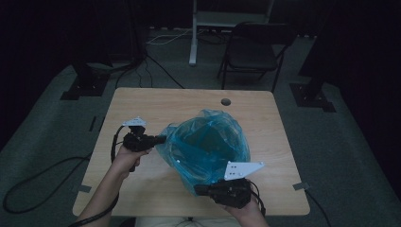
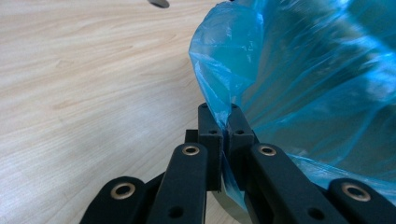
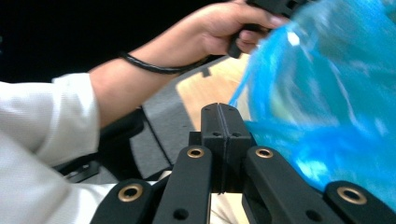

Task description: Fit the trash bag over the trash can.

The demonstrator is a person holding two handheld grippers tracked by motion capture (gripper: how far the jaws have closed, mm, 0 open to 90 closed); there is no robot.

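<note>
A dim room seen from above, with a light wooden table [image 1: 142, 101] in the middle and a person's two forearms coming in from the bottom edge.

At the left, the person's left hand [image 1: 126, 158] grips the left gripper [image 1: 161, 139], which points level toward the right. A black cable [image 1: 114, 142] loops from its back, and a grey three-cornered plate [image 1: 134, 122] sits on top. In the left gripper view its two black jaws are pressed together with a fold of thin blue film pinched between them; the jaws are clamped on the rim of the blue plastic bag [image 2: 299, 79].

In the centre of the table stands that bag [image 1: 205, 142], translucent blue, crumpled and puffed open, with its mouth facing upward. It rests on the tabletop between the two grippers, slightly right of the middle. Beyond it, near the far edge, is a small round cable hole [image 1: 225, 101] in the table.

At the right and nearer the person, the right hand [image 1: 243, 208] holds the right gripper [image 1: 197, 190], which points left, just beside the bag's near lower edge. In the right gripper view [image 3: 226, 116] its jaws are closed flat against each other, with nothing visible between them; the blue film lies just to their right, blurred. That view also shows the left hand and a white sleeve [image 3: 46, 121].

Behind the table stands a dark folding chair [image 1: 255, 49] on grey carpet.
</note>
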